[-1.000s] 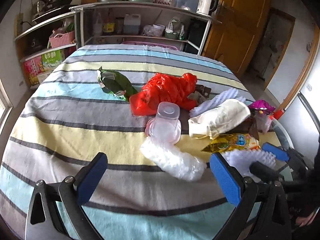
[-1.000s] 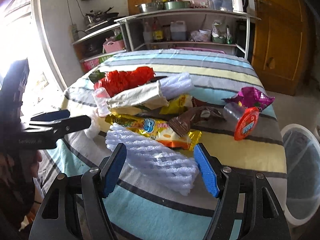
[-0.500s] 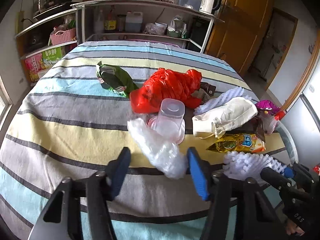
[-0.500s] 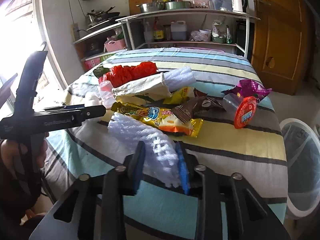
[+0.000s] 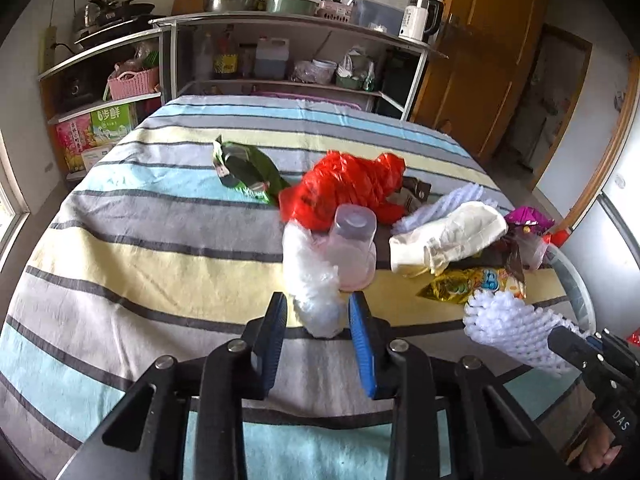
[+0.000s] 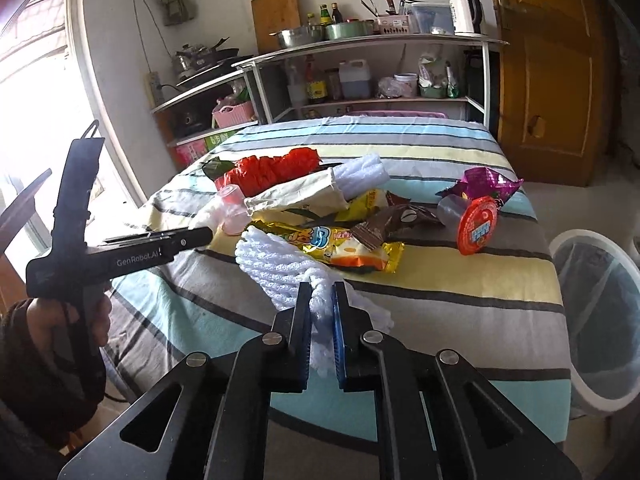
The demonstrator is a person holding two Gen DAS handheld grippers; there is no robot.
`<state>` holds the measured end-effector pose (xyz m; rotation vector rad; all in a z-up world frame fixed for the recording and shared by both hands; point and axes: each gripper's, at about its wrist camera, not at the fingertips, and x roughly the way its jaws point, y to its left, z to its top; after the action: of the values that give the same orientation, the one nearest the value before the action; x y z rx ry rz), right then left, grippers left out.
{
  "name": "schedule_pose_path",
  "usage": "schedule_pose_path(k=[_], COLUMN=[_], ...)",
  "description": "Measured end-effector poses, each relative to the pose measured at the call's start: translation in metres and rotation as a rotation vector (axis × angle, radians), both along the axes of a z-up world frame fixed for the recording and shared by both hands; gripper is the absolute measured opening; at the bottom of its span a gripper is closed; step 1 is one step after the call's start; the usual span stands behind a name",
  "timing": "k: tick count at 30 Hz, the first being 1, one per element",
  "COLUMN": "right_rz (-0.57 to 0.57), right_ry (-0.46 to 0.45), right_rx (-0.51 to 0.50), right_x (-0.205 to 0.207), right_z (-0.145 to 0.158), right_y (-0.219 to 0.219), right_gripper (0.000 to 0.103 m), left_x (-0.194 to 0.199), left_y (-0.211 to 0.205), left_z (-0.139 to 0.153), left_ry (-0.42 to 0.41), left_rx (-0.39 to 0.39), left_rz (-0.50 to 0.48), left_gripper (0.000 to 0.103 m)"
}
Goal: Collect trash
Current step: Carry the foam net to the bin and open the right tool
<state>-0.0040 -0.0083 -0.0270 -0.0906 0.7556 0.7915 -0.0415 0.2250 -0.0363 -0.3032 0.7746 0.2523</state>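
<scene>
left gripper (image 5: 318, 322), jaws just closing, clamps a crumpled white plastic bag (image 5: 310, 276); right gripper (image 6: 321, 312) pinches a ribbed white foam fruit net (image 6: 280, 272), squashed flat between its pads

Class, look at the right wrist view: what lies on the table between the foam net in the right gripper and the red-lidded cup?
In the right wrist view, a yellow snack wrapper and a brown wrapper lie between the foam net and the cup.
</scene>
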Motion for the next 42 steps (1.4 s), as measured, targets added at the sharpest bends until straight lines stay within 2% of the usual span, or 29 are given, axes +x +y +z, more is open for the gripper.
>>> schedule_pose_path(k=[3,7,10,13,14,15,17,22,28,35,42], right_rz=[-0.019,-0.027,-0.027,-0.028,-0.03,-0.03,-0.032,-0.047,-0.088,-0.18,-0.334], right_ry=[-0.004,-0.007,-0.011,-0.007,-0.006,-0.007,-0.008,-0.012,-0.031,-0.072,-0.107], right_rx=[0.007,0.011,0.016,0.017,0.018,0.019,0.026,0.044,0.082,0.117,0.122], right_x=[0.0,0.0,-0.002,-0.001,0.0,0.0,-0.001,0.0,-0.002,0.0,0.008], right_z=[0.0,0.001,0.002,0.001,0.001,0.001,0.001,0.004,0.014,0.032,0.046], right_y=[-0.004,-0.005,-0.006,-0.006,-0.006,-0.007,-0.008,-0.014,-0.031,-0.067,-0.117], right_gripper=[0.009,0.009,0.009,0.009,0.009,0.009,0.009,0.009,0.009,0.009,0.009], left_x=[0.006,0.018,0.024,0.024,0.024,0.024,0.023,0.017,-0.003,-0.004,0.034], left_y=[0.003,0.012,0.017,0.021,0.021,0.019,0.014,0.006,-0.014,-0.053,-0.111], left_z=[-0.002,-0.007,-0.01,-0.007,-0.007,-0.008,-0.009,-0.001,0.022,0.064,0.079], left_ry=[0.017,0.035,0.036,0.019,0.021,0.027,0.035,0.018,-0.034,-0.132,-0.162], left_rx=[0.015,-0.009,-0.015,-0.038,-0.034,-0.021,0.003,0.007,0.034,0.051,0.047], left_rz=[0.007,0.034,0.045,0.052,0.052,0.042,0.033,0.017,-0.016,-0.139,-0.327], left_gripper=[0.034,0.035,0.046,0.046,0.042,0.033,0.03,0.029,0.029,0.029,0.029])
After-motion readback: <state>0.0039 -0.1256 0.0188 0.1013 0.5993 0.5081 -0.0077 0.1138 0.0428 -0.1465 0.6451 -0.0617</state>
